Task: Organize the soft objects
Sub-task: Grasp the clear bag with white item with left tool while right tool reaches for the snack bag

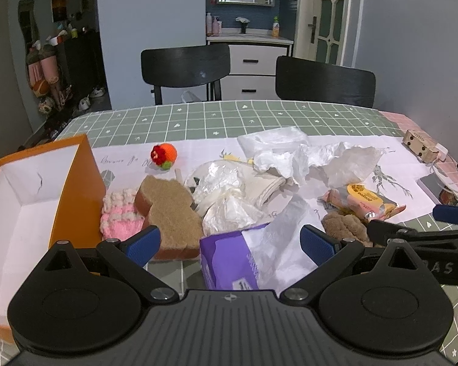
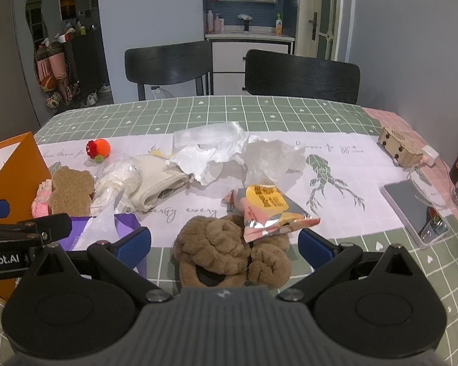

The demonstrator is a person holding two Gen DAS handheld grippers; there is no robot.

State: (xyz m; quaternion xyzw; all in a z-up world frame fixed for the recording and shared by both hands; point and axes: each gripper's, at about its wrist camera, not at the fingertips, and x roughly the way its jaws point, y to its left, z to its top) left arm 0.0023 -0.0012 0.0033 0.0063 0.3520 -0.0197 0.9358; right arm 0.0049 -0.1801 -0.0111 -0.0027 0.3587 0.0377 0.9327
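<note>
Left wrist view: the orange cardboard box with white lining sits empty, a pink crocheted piece just beside it. The left gripper, jaws apart, straddles a purple tissue pack. The right gripper, also spread, flanks the brown fuzzy plush under a foil snack packet.

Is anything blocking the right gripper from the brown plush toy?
Partly: a snack packet lies on the far edge of the brown plush toy. The right gripper has open jaws on either side of the toy, near side unobstructed.
</note>
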